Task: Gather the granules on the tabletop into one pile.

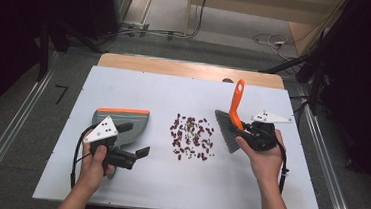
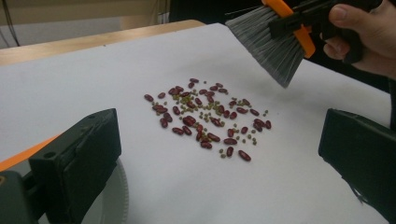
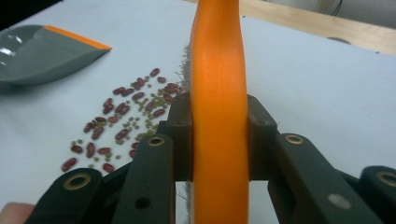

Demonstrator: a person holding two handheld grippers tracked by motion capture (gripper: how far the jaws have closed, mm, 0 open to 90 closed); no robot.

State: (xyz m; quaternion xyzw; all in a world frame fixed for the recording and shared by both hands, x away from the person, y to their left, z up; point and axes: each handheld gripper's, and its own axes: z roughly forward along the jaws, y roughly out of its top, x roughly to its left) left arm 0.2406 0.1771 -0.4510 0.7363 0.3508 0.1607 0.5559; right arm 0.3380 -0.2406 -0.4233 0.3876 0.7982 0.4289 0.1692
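1. Right now the right gripper (image 1: 251, 132) is clenched on the orange handle of the brush (image 1: 233, 119); in the right gripper view both jaws press flat against the handle (image 3: 219, 116).
2. Brush sits at about 3 o'clock of the pile, handle pointing to 12 o'clock in the high view, grey bristles (image 1: 225, 130) angled down toward the sheet. In the left gripper view the bristles (image 2: 271, 44) hang above the sheet, just off the pile's edge, not touching the beans.
3. Beans (image 1: 191, 136) lie scattered mid-table: dark red ones mixed with small green ones, loose cluster (image 2: 208, 119).
4. Left gripper (image 1: 137, 153) is released: jaws stand wide apart in its own view, nothing between them. Jaws point toward 3 o'clock, at the pile.
5. Dustpan (image 1: 122, 122), grey with orange lip, lies flat at 9 o'clock of the pile, well apart from it, lip at the far side. Left hand (image 1: 93, 165) is at its near edge; can't tell whether the gripper touches the pan.
6. White sheet (image 1: 125, 84) covers the table (image 1: 176, 66); wood edge shows at 12 o'clock.
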